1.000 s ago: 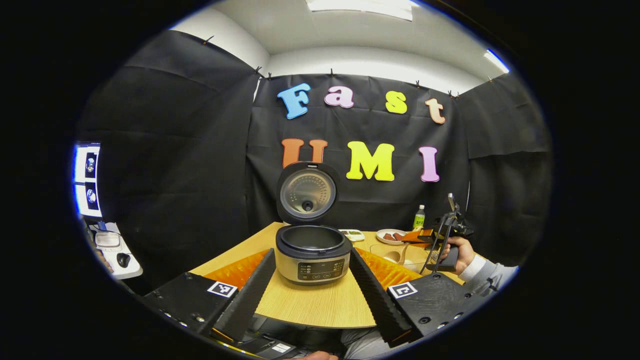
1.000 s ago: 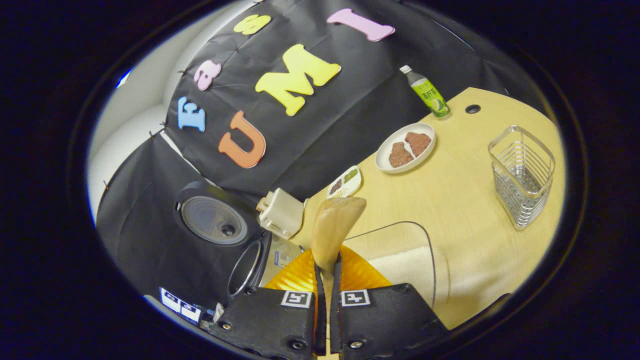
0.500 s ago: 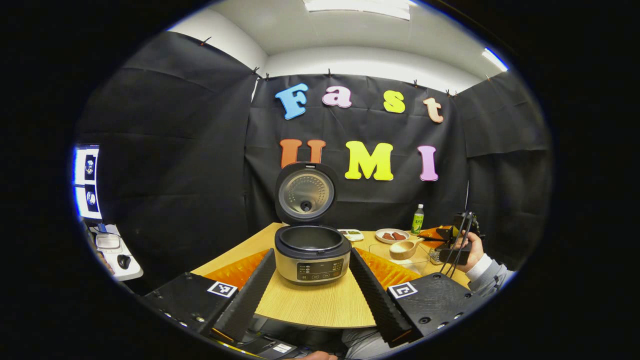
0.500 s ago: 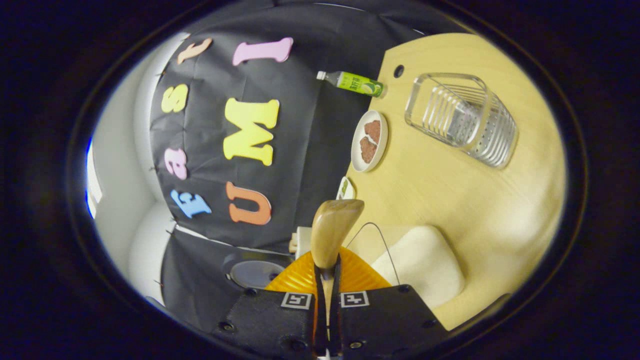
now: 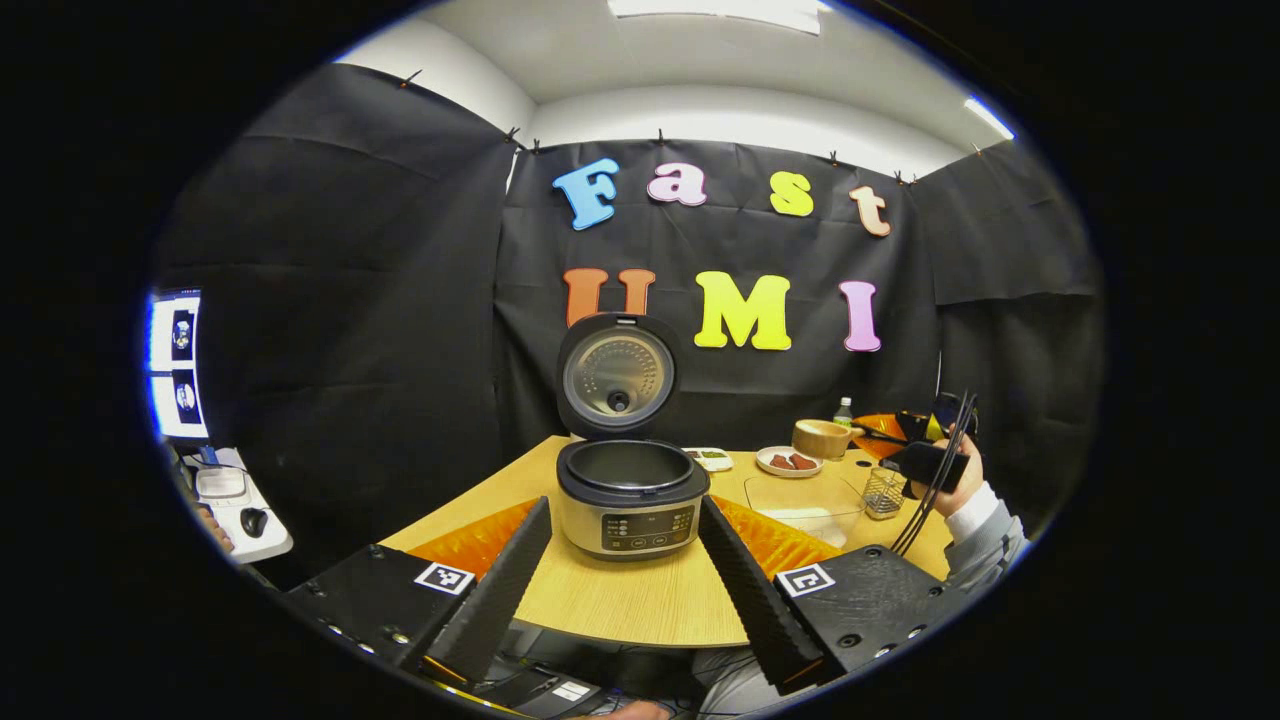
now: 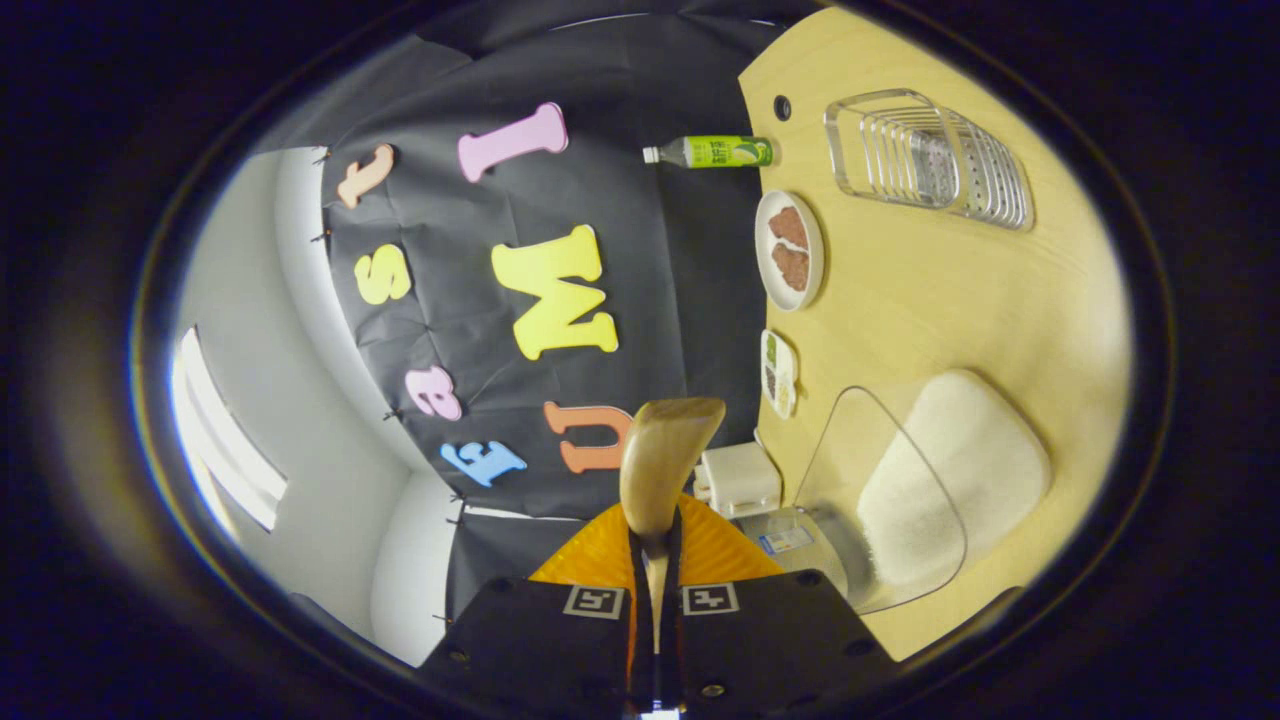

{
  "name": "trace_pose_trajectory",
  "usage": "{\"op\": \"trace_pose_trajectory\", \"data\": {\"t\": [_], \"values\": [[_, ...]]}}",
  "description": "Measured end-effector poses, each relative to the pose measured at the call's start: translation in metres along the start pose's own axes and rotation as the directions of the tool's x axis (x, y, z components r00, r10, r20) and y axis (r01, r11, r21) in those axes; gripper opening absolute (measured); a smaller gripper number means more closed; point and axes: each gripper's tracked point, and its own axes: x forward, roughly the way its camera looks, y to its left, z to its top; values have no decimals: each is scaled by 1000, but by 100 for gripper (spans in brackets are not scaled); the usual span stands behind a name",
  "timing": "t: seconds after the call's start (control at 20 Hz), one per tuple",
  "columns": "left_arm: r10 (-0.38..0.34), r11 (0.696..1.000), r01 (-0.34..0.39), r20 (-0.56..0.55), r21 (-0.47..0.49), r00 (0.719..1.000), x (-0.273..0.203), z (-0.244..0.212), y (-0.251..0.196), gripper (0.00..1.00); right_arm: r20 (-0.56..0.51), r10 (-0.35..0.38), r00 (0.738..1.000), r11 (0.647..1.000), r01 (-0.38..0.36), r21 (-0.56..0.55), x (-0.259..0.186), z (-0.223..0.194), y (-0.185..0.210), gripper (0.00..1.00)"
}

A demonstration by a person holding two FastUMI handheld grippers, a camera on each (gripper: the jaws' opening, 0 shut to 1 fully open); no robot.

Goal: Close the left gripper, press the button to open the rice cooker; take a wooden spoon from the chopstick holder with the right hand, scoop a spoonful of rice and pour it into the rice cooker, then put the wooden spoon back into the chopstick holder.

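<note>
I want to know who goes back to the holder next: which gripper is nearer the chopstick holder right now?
Right. The right gripper, holding the wooden spoon, hangs just above the chopstick holder; the left gripper is back by the rice cooker.

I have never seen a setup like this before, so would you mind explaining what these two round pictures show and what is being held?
A person holds a handheld two-finger gripper in each hand, and a fisheye camera rides on each.

The left gripper view looks across a wooden table; the left gripper has its jaws spread open, framing a rice cooker with its lid up. Farther off, a hand holds the right gripper.

The right gripper view is rolled sideways. Its jaws are shut on the handle of a wooden spoon. On the table lie a clear container of rice, a wire chopstick holder, a plate of food, a small sectioned dish and a green bottle.
</note>
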Motion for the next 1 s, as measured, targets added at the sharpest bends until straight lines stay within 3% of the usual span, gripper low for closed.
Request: {"op": "trace_pose_trajectory", "data": {"t": [0.1, 0.5, 0.7, 0.9, 1.0], "values": [[6, 1000, -6, 3, 22, 1000, -3, 3, 3, 94, -8, 20, 1000, 999, -20, 28, 10, -13, 11, 7], [23, 998, -24, 24, 53, 999, -16, 13, 17, 94, -55, -11, 998, 998, 8, -54, 73, -96, 44, 8], [-1, 999, 1, 15, 47, 1000, -22, 5, 16, 95, -23, -75, 997, 990, 71, -125, 108, -137, 49, 7], [22, 998, -23, 23, 55, 999, -23, 4, 31, 94, 20, -91, 996, 930, 92, -355, 119, -170, 57, 8], [24, 999, -25, 17, 36, 1000, -23, 1, 34, 94, 58, -104, 993, 877, 119, -466, 121, -179, 52, 7]]}}
